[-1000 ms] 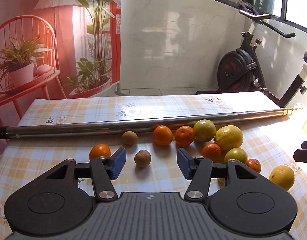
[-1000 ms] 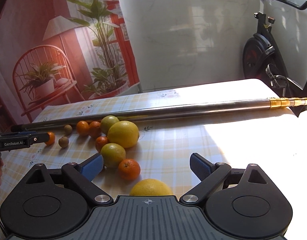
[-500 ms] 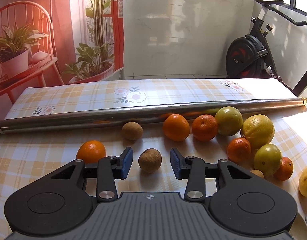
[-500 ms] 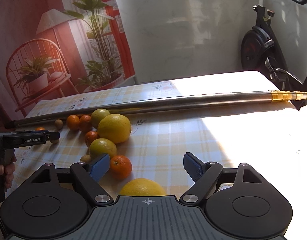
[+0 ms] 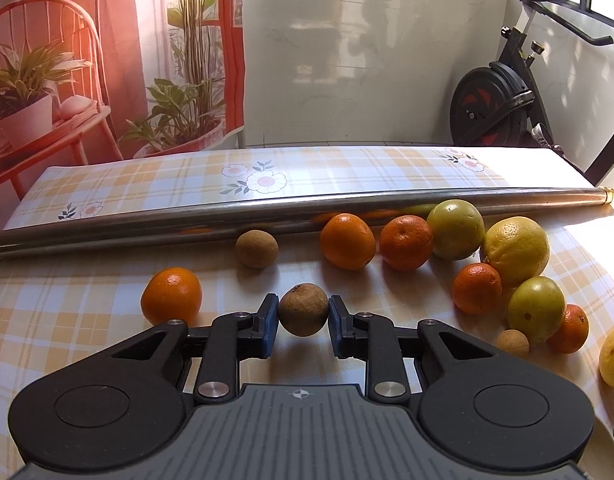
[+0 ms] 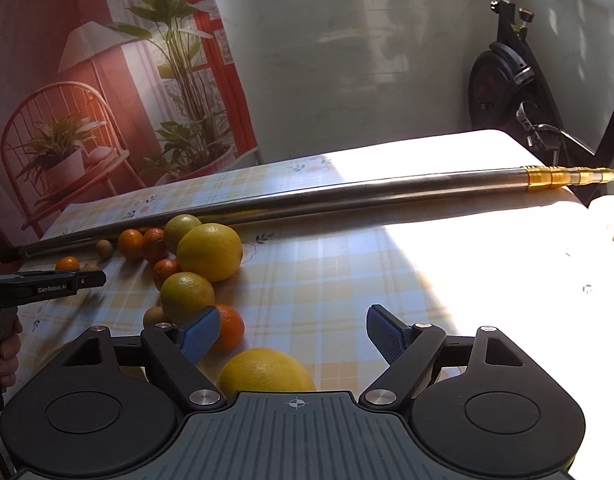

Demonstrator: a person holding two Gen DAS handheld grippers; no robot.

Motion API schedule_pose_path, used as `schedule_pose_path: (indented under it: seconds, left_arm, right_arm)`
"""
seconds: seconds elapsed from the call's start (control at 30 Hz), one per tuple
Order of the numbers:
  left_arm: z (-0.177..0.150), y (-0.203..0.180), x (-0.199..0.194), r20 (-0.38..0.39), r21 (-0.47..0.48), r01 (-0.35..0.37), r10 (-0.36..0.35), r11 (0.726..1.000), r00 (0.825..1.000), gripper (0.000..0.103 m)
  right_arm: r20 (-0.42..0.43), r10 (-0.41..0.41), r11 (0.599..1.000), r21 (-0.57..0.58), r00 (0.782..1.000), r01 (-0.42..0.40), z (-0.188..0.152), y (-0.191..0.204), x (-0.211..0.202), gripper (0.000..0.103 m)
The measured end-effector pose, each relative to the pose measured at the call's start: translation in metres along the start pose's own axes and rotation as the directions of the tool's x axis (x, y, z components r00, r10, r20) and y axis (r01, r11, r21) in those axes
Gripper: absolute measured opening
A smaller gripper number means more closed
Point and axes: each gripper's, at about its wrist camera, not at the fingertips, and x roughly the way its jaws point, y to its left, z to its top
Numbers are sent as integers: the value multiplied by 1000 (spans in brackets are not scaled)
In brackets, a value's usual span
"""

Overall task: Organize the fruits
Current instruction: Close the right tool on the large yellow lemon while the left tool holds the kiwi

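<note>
My left gripper point(image 5: 303, 326) is shut on a small brown round fruit point(image 5: 303, 309), both blue pads touching its sides on the checked tablecloth. A second brown fruit point(image 5: 256, 248) lies farther back and a lone orange point(image 5: 171, 295) sits to the left. To the right lies a cluster of oranges point(image 5: 347, 241), green citrus point(image 5: 455, 229) and a big yellow one point(image 5: 516, 250). My right gripper point(image 6: 293, 332) stands open above a large yellow citrus point(image 6: 263, 370), which lies near its base. The left gripper's body point(image 6: 47, 285) shows at the far left there.
A long steel pole point(image 5: 267, 210) with a brass end point(image 6: 547, 176) lies across the table behind the fruit. A tiny tan fruit point(image 5: 512, 342) rests by the cluster. An exercise bike point(image 5: 503, 108) stands beyond the table's far right. A hand point(image 6: 3, 354) grips the left tool's handle.
My left gripper moved forward around the brown fruit and its jaws narrowed until they touched it. The right gripper drifted slightly, still open over the yellow citrus.
</note>
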Motion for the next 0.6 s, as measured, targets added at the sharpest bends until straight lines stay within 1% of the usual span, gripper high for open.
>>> schedule_pose_path:
  seconds: [0.1,0.27,0.43,0.6]
  left_arm:
    - [-3,-3,-11,8,-4,9,-9,1000,1000,28]
    - [-7,-10,-32,27,17,-3,2,1000,1000,28]
    - [-16,-18,-54,38,15,-2,2,1000,999,28]
    - [-26,-25,-79,52,5,-7,7,1000,999,28]
  right_arm:
    - [5,3,1000,1,1000,-3,-1,0,-4,78]
    - [11,11,1000,6,1000,-11,-4,2,-10,78]
    - [12,21,1000,19,1000,-21,-7,3,-16,78]
    - [7,31,1000,7,1000,-31,-13,7,-22,78]
